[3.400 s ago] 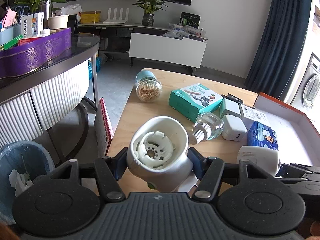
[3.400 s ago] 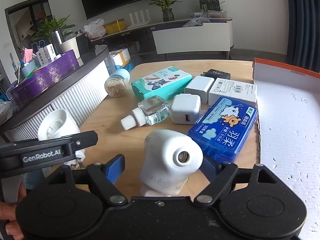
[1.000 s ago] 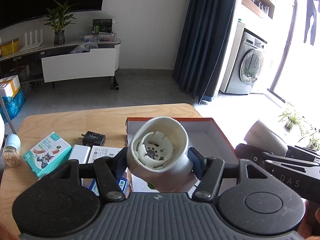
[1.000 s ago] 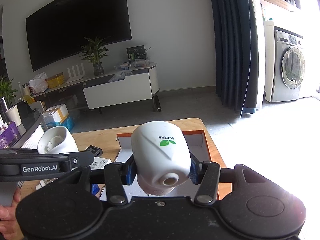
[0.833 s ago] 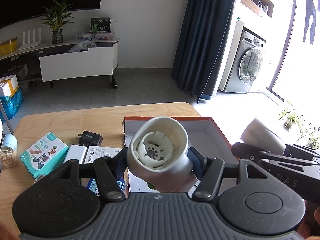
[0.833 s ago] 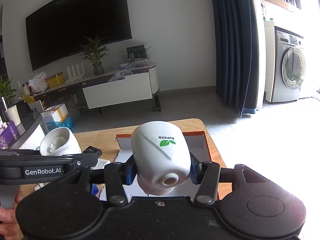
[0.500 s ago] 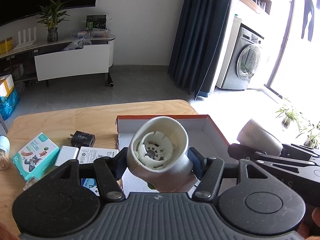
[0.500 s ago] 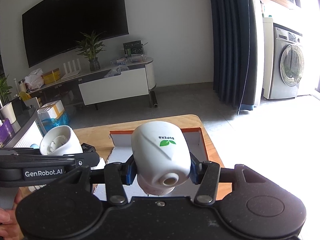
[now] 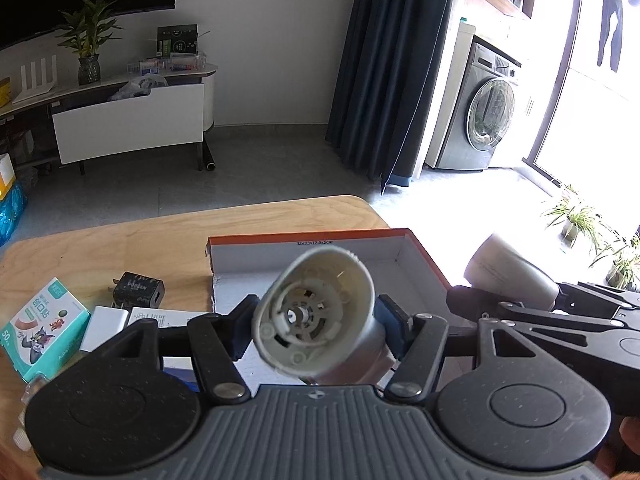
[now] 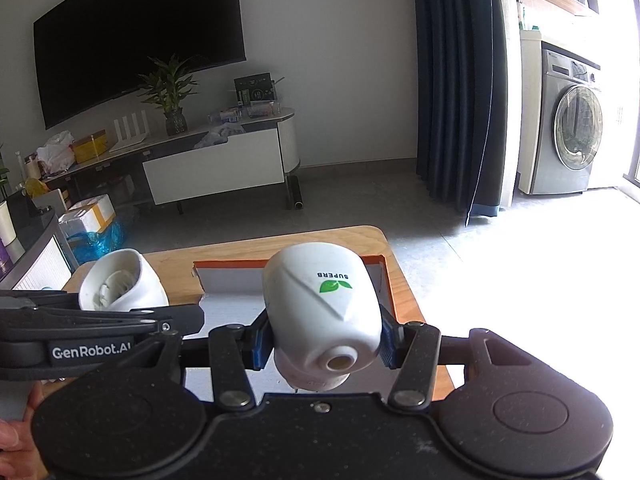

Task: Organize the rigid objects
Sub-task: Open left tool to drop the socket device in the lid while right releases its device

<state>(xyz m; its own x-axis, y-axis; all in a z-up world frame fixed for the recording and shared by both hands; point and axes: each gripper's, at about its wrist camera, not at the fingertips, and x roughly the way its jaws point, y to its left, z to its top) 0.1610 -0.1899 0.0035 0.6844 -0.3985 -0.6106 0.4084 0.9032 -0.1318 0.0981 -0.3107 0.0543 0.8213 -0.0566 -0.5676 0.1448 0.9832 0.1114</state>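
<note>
My left gripper (image 9: 316, 326) is shut on a white plastic holder (image 9: 316, 316) whose open ribbed end faces the camera. It hangs above the near left part of an open orange-edged white box (image 9: 404, 240). My right gripper (image 10: 322, 340) is shut on a white SUPERB plug-in device (image 10: 320, 304), held over the same box (image 10: 382, 264). The left gripper's holder also shows in the right wrist view (image 10: 120, 284). The right gripper's device shows at the right of the left wrist view (image 9: 508, 276).
On the wooden table (image 9: 120, 248) left of the box lie a teal carton (image 9: 40, 328), a black charger (image 9: 138, 290), a white charger (image 9: 104, 326) and a white labelled box (image 9: 168, 316). Beyond the table are grey floor, a TV bench and a washing machine (image 9: 484, 120).
Both grippers kept their objects and drifted a little to the right over the box. The white holder has tilted in the left gripper, its open end now turned more downward and left.
</note>
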